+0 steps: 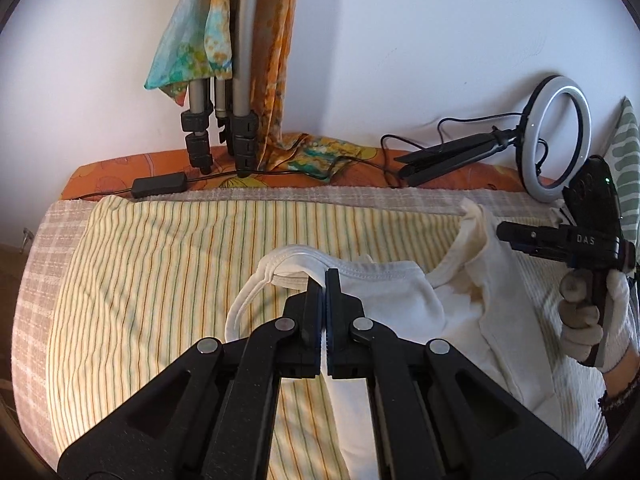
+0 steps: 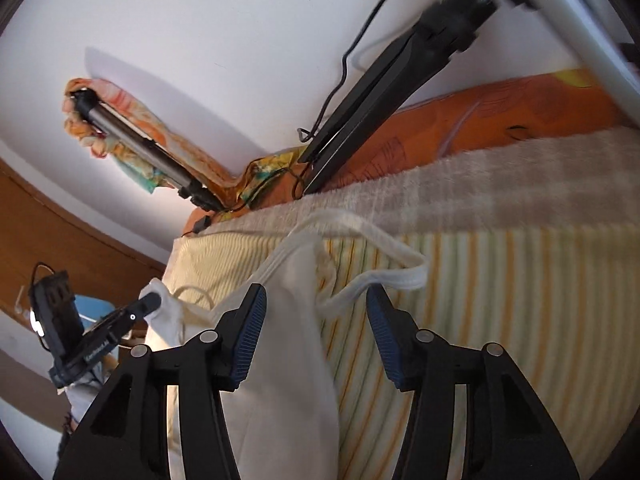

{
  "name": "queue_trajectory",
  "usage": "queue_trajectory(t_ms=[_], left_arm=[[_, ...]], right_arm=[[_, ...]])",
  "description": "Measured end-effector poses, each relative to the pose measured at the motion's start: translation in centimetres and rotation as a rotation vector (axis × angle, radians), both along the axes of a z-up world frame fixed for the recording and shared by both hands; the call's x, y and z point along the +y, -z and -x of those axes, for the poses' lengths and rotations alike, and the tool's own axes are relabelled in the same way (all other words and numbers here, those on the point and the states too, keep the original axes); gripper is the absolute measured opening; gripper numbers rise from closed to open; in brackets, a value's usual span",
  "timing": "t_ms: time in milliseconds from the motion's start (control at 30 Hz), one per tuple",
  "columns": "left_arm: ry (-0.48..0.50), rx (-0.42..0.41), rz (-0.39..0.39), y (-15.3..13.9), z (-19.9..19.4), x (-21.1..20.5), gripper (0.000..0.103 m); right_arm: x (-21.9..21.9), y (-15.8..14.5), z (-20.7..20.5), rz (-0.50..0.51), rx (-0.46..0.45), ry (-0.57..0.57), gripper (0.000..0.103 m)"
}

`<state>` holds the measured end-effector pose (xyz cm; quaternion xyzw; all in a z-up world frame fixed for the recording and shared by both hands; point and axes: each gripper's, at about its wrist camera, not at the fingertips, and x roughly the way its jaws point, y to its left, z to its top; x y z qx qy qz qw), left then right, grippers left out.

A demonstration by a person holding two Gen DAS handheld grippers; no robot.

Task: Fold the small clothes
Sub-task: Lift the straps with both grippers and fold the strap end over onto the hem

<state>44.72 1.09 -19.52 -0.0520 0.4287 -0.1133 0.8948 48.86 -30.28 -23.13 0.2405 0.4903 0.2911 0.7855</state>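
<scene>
the left black two-finger gripper point(image 1: 323, 280) is pinched tight on the white cotton sleeveless top point(image 1: 404, 300), its blue-padded fingers closed on the hem of a shoulder strap so the cloth is caught right at the tips. the strap loops out to the left of the fingers and the rest of the garment trails off to the right and back underneath the gripper body, a strip of white showing between its arms. the top lies across the yellow striped sheet point(image 1: 160, 264) spread on the bed, with a beige checked blanket point(image 1: 36, 264) showing round the sheet's edge.

the right black gripper point(image 2: 316, 300) is wide open, fingers well apart, and it holds nothing. the same white top runs up between those open fingers, nearer the left one, and a loose strap loop curls out just ahead of the right fingertip. whether the cloth actually brushes the left pad i can't quite tell, as that view is blurred.

from the left wrist view, the right gripper point(image 1: 516, 240) is out by the garment's far edge, gripped in a white-gloved hand point(image 1: 592, 320).

against the wall stand a grey metal tripod point(image 1: 236, 92) draped in a colourful floral scarf point(image 1: 192, 40), and a white ring light on a black stand point(image 1: 556, 140) lies on the orange patterned cover point(image 1: 120, 168).
</scene>
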Motion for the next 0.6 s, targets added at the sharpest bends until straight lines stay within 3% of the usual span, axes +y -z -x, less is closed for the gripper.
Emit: queue_trajectory(t_ms=[67, 100, 133, 167, 300, 600], left_arm=[[0.0, 0.005, 0.001, 0.5, -0.6, 0.0, 0.0], [-0.001, 0.006, -0.002, 0.8, -0.8, 0.0, 0.0], [-0.002, 0.006, -0.003, 1.0, -0.9, 0.0, 0.0], [-0.003, 0.004, -0.004, 1.0, -1.1, 0.0, 0.0], [-0.009, -0.018, 0.01, 0.5, -0.8, 0.0, 0.0], [-0.001, -0.077, 0.01, -2.8, 3.3, 0.0, 0.0]], right_arm=[[0.4, 0.5, -0.7, -0.031, -0.004, -0.019, 0.051], [0.7, 0.4, -0.9, -0.047, -0.013, -0.028, 0.041], [0.9, 0.2, -0.9, -0.064, -0.023, -0.038, 0.016], [1.3, -0.2, -0.8, -0.056, -0.04, -0.048, 0.007], [2.2, -2.6, 0.4, 0.044, -0.13, -0.047, 0.005], [1.6, -10.1, 7.4, 0.138, -0.303, -0.061, 0.004]])
